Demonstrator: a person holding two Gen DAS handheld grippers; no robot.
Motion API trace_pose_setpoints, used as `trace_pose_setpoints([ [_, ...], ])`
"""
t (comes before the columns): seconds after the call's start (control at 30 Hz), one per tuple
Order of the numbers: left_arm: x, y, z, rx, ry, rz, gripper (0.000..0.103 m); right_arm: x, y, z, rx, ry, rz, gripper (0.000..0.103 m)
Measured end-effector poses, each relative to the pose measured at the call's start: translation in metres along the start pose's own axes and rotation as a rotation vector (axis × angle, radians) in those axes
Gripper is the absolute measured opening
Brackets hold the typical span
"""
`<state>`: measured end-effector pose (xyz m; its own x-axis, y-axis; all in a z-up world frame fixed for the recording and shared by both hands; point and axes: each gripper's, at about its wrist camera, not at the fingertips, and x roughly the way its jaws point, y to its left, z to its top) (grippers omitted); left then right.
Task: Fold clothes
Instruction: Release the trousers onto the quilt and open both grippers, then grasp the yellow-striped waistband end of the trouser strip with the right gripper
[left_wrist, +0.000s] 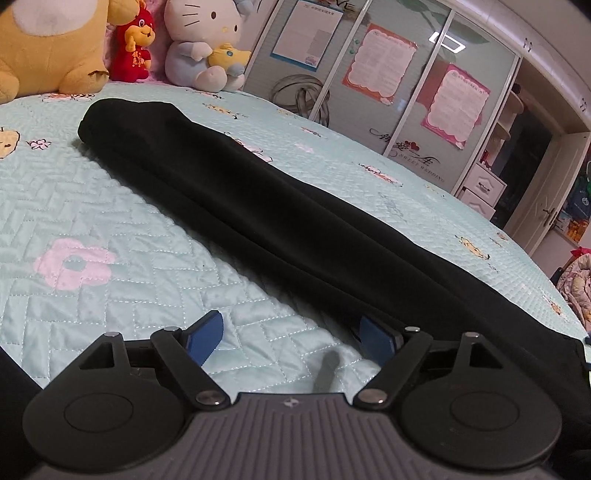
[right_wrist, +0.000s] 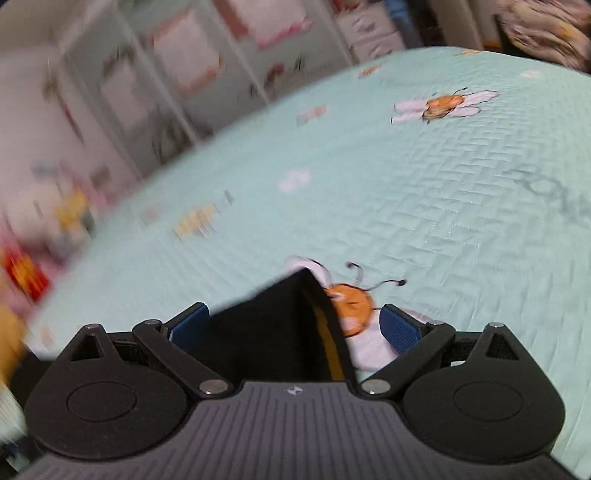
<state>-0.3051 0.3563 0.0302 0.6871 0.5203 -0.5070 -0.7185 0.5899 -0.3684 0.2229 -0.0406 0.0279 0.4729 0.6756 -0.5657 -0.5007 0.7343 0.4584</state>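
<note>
The black garment (left_wrist: 258, 206) is laid on the bed (left_wrist: 110, 229) as a long narrow strip, apparently doubled lengthwise; crosswise folds seem left. The left tool (left_wrist: 291, 336) is spread wide, empty, beside the garment's near end. The right tool (right_wrist: 295, 325) is spread wide over a garment corner, gripping nothing.

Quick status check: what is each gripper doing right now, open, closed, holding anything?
Left gripper: open, holding nothing; black garment lies just ahead.
Right gripper: open, a black fabric corner between its fingers, not clamped.
</note>
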Motion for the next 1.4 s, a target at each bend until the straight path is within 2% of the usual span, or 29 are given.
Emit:
trace_pose_setpoints([
  [0.07,0.001,-0.001,-0.001,0.002,0.001,-0.003,0.087,0.019,-0.006,0.006,-0.044,0.068,-0.021,0.098],
  [0.1,0.001,-0.001,-0.001,0.004,0.001,-0.004,0.087,0.019,-0.008,0.004,-0.059,0.050,0.027,0.098],
  [0.17,0.000,-0.002,-0.002,0.007,0.002,-0.005,0.088,0.030,-0.006,0.007,-0.021,0.094,0.148,0.098],
  [0.2,0.000,-0.003,-0.003,0.006,0.002,-0.007,0.089,0.033,0.000,0.006,-0.037,0.094,0.141,0.098],
  [0.27,-0.001,-0.002,-0.003,0.001,0.002,-0.012,0.089,0.036,0.011,0.004,-0.094,0.091,0.106,0.094],
  [0.3,-0.001,-0.002,-0.003,-0.001,0.002,-0.014,0.089,0.036,0.013,0.004,-0.095,0.085,0.087,0.080],
  [0.33,-0.001,-0.002,-0.003,-0.004,0.003,-0.017,0.090,0.036,0.015,0.004,-0.097,0.079,0.068,0.070],
  [0.37,-0.001,-0.002,-0.003,-0.006,0.003,-0.019,0.090,0.035,0.017,0.004,-0.099,0.073,0.049,0.064],
  [0.4,-0.001,-0.002,-0.002,-0.008,0.003,-0.021,0.090,0.035,0.018,0.004,-0.100,0.067,0.029,0.051],
  [0.43,0.000,-0.003,-0.002,-0.011,0.001,-0.018,0.090,0.035,0.020,0.004,-0.104,0.060,0.010,0.046],
  [0.47,0.001,-0.005,-0.002,-0.017,-0.002,-0.010,0.090,0.030,0.028,0.002,-0.143,0.046,-0.021,0.042],
  [0.53,0.002,-0.008,-0.002,-0.029,-0.007,0.004,0.090,0.025,0.044,0.000,-0.234,0.018,-0.092,0.040],
  [0.6,0.004,-0.012,-0.002,-0.040,-0.013,0.019,0.091,0.024,0.063,0.000,-0.380,-0.022,-0.205,0.039],
  [0.67,0.005,-0.016,-0.002,-0.051,-0.018,0.034,0.096,0.028,0.070,0.008,-0.429,-0.066,-0.298,0.038],
  [0.73,0.007,-0.019,-0.003,-0.063,-0.024,0.048,0.103,0.031,0.071,0.020,-0.446,-0.115,-0.381,0.038],
  [0.83,0.009,-0.023,-0.003,-0.078,-0.032,0.065,0.103,0.046,0.062,0.029,-0.468,-0.133,-0.484,0.039],
  [0.87,0.009,-0.023,-0.003,-0.080,-0.034,0.063,0.103,0.060,0.054,0.026,-0.491,-0.102,-0.523,0.040],
  [0.93,0.008,-0.022,-0.003,-0.084,-0.039,0.058,0.103,0.085,0.039,0.011,-0.559,-0.036,-0.554,0.051],
  [0.97,0.008,-0.022,-0.003,-0.087,-0.041,0.056,0.103,0.083,0.035,0.012,-0.538,-0.054,-0.554,0.059],
  [1.0,0.008,-0.021,-0.003,-0.087,-0.042,0.055,0.103,0.081,0.030,0.012,-0.516,-0.071,-0.554,0.074],
  [1.03,0.008,-0.021,-0.002,-0.086,-0.042,0.055,0.103,0.077,0.024,0.017,-0.466,-0.070,-0.547,0.079],
  [1.17,0.008,-0.019,-0.003,-0.095,-0.047,0.047,0.103,0.044,0.018,0.025,-0.328,-0.095,-0.527,0.081],
  [1.27,0.007,-0.018,-0.002,-0.101,-0.048,0.043,0.103,0.007,0.051,0.009,-0.437,-0.231,-0.694,0.081],
  [1.3,0.007,-0.018,-0.002,-0.103,-0.048,0.041,0.103,-0.006,0.061,0.001,-0.466,-0.259,-0.705,0.081],
  [1.33,0.007,-0.017,-0.002,-0.105,-0.049,0.039,0.103,-0.020,0.071,-0.008,-0.491,-0.284,-0.712,0.082],
  [1.4,0.007,-0.017,-0.002,-0.110,-0.050,0.036,0.103,-0.054,0.078,-0.024,-0.393,-0.260,-0.531,0.082],
])
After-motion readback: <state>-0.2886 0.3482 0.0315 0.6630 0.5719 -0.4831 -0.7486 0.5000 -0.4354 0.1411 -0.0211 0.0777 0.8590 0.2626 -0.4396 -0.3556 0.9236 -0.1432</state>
